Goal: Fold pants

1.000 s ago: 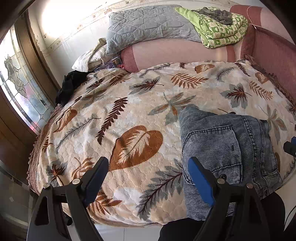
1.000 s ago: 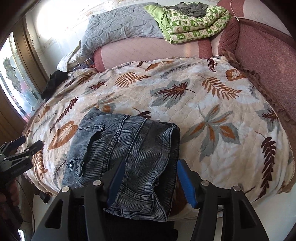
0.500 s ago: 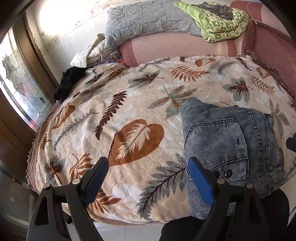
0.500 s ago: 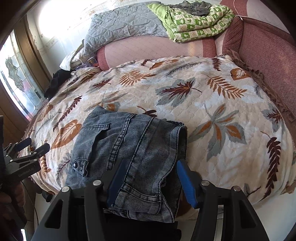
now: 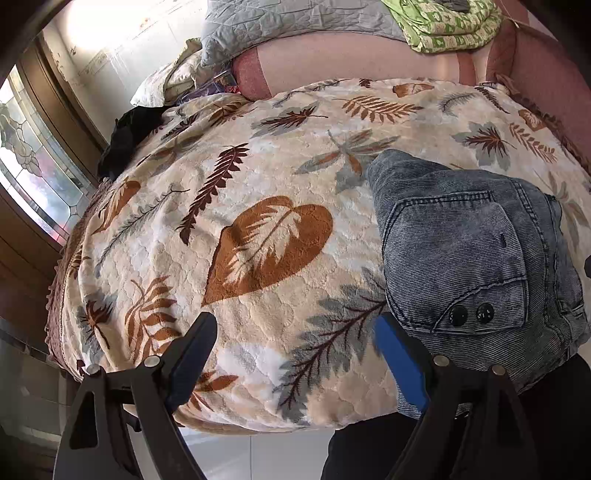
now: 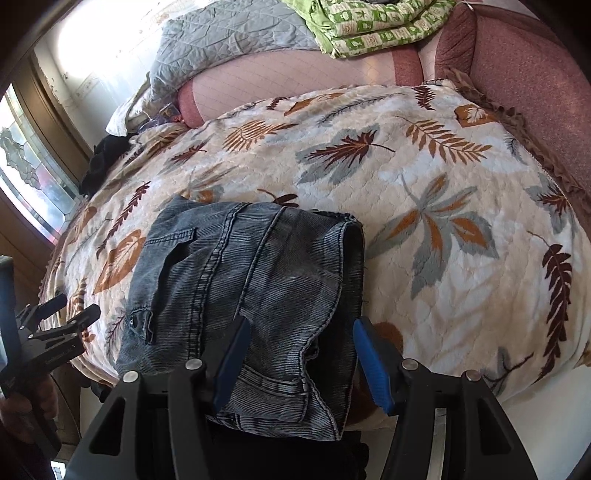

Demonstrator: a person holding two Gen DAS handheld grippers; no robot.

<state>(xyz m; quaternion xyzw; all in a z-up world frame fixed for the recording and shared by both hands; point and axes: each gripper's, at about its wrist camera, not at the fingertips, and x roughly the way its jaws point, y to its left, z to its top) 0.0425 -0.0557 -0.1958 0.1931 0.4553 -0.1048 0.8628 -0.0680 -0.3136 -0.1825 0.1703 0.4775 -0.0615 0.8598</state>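
Note:
Folded blue-grey denim pants point(image 5: 472, 254) lie in a compact stack at the near edge of the bed, back pocket up; they also show in the right wrist view point(image 6: 251, 291). My left gripper point(image 5: 291, 354) is open and empty, above the blanket just left of the pants. My right gripper point(image 6: 299, 362) is open, its fingers standing either side of the pants' near edge without closing on it. The left gripper also shows at the far left of the right wrist view point(image 6: 55, 314).
The bed carries a cream leaf-print blanket point(image 5: 258, 206). A pink headboard point(image 6: 295, 74) holds a grey quilt point(image 6: 229, 40) and a green patterned blanket point(image 6: 373, 26). Dark cloth point(image 5: 129, 129) lies at the far left; a stained-glass window point(image 5: 26, 162) beyond.
Both cameras have moved lower and closer to the bed edge; the pants lie unmoved. Both grippers stay open.

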